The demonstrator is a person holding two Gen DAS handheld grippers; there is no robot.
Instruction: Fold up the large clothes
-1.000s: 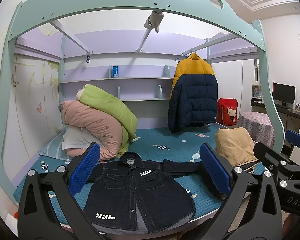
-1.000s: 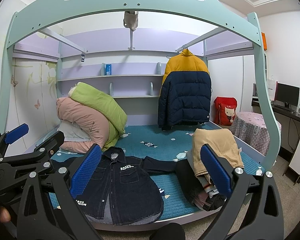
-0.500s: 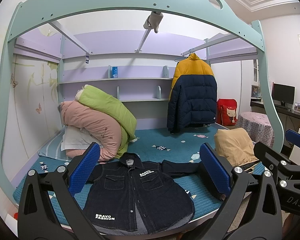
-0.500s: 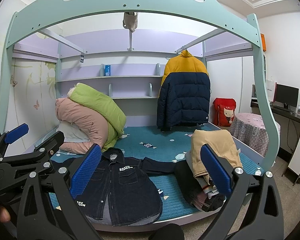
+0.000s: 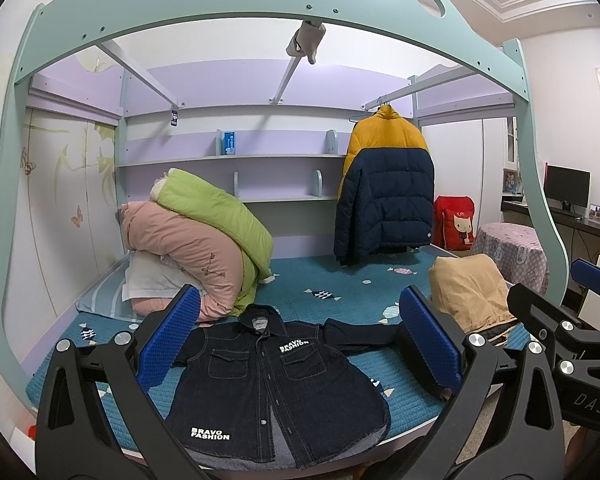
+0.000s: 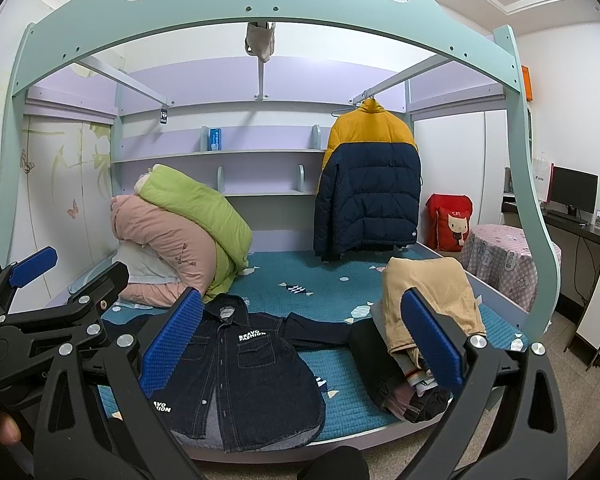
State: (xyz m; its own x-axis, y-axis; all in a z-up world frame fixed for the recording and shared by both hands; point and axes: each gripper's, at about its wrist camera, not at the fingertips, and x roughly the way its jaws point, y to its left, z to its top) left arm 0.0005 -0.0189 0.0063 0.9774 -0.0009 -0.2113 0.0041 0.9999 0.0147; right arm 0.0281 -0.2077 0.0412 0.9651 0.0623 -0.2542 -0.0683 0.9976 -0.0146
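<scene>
A dark denim jacket (image 5: 272,384) with white "BRAVO FASHION" lettering lies spread flat, front up, near the front edge of the bed, one sleeve stretched to the right; it also shows in the right wrist view (image 6: 236,372). My left gripper (image 5: 300,344) is open and empty, held in front of the bed above the jacket. My right gripper (image 6: 300,340) is open and empty, to the right of the left one. The left gripper also shows at the left of the right wrist view (image 6: 40,304).
A pile of clothes topped by a tan garment (image 6: 424,312) sits at the bed's right front. Pink and green quilts (image 5: 196,240) are stacked at the back left. A yellow and navy puffer coat (image 5: 384,196) hangs from a rail. The bed's teal frame (image 5: 260,4) arches overhead.
Both grippers have drifted very slightly; the view of the bed shifts a little. The jacket has not moved and both grippers stay open.
</scene>
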